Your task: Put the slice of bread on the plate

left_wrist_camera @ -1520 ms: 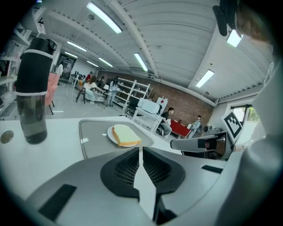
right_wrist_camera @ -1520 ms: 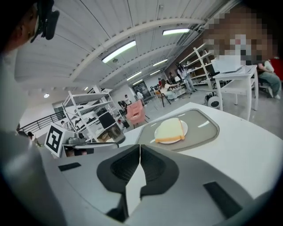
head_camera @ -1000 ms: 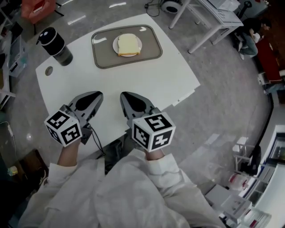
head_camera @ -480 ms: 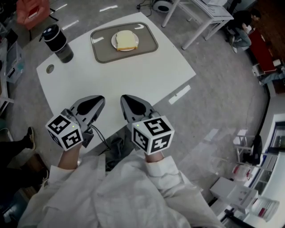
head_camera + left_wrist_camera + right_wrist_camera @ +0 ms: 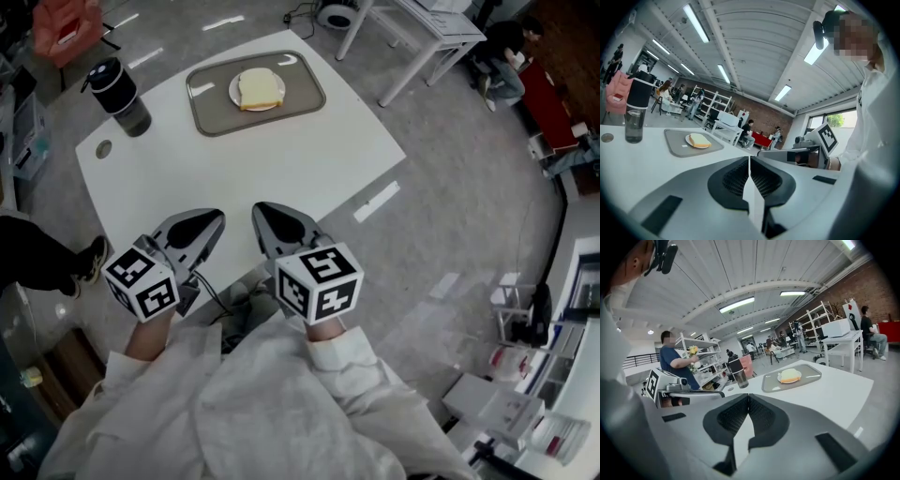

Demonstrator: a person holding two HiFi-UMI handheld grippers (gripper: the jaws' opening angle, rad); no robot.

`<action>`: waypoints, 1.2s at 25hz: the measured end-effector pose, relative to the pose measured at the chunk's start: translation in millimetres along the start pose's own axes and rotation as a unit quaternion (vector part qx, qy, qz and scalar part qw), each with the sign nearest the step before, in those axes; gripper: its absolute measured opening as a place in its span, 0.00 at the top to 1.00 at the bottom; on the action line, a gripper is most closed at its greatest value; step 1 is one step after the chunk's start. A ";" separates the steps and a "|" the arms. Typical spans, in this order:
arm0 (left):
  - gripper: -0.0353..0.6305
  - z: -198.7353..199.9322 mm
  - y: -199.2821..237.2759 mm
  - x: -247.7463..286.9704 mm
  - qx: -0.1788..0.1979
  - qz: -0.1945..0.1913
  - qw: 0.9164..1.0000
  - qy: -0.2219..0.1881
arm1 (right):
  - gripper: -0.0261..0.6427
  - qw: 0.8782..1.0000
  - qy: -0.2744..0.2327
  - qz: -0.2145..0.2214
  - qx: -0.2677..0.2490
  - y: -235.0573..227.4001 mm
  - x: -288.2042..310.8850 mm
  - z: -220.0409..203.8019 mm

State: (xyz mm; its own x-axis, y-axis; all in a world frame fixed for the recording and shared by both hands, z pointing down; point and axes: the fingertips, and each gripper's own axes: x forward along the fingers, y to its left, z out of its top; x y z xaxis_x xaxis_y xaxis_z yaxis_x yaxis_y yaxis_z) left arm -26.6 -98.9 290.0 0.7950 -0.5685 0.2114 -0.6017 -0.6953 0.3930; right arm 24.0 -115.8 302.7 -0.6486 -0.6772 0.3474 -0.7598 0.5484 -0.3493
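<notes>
The slice of bread [image 5: 260, 88] lies on a small white plate [image 5: 233, 95] on a grey tray [image 5: 211, 108] at the far side of the white table [image 5: 309, 159]. Both gripper views show it too: bread [image 5: 700, 140] on the tray [image 5: 675, 140], and bread [image 5: 790, 375] on the tray [image 5: 811, 373]. My left gripper [image 5: 217, 217] [image 5: 749, 159] and right gripper [image 5: 259, 210] [image 5: 748, 396] hover side by side over the table's near edge, far from the tray. Each is shut, tips touching, with nothing between them.
A dark bottle with a black lid [image 5: 117, 94] [image 5: 635, 112] [image 5: 739, 373] stands at the table's far left, near a round hole [image 5: 102, 148]. Another white table [image 5: 422, 37] stands beyond the far right corner. A person's shoe [image 5: 92, 259] is on the floor at left.
Both grippers have drawn a little back from the tray, still shut and side by side. The table sits higher in the head view. A person's leg and shoe have come in at left.
</notes>
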 end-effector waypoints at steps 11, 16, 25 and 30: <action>0.92 -2.0 -16.2 13.6 -0.005 0.017 1.000 0.001 | 0.94 1.000 0.005 0.006 -0.018 -6.9 -14.4 0.5; 0.92 -7.9 -20.8 20.9 -0.014 0.026 1.000 0.005 | 0.94 1.000 0.004 0.008 -0.022 -11.9 -20.0 1.8; 0.92 -6.6 -17.6 23.6 -0.016 0.037 0.999 0.006 | 0.94 0.999 0.011 0.012 -0.034 -14.6 -19.1 2.7; 0.92 -4.8 -17.0 24.3 -0.013 0.040 0.999 0.003 | 0.94 0.999 0.012 0.016 -0.039 -14.1 -17.5 4.0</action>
State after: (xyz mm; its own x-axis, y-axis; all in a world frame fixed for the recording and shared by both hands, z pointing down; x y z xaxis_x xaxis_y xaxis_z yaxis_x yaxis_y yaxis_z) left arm 3.3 -98.8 292.7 0.7446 -0.6193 0.2491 -0.6617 -0.6361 0.3969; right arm 46.2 -113.6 298.1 -0.6725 -0.6474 0.3586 -0.7396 0.6066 -0.2917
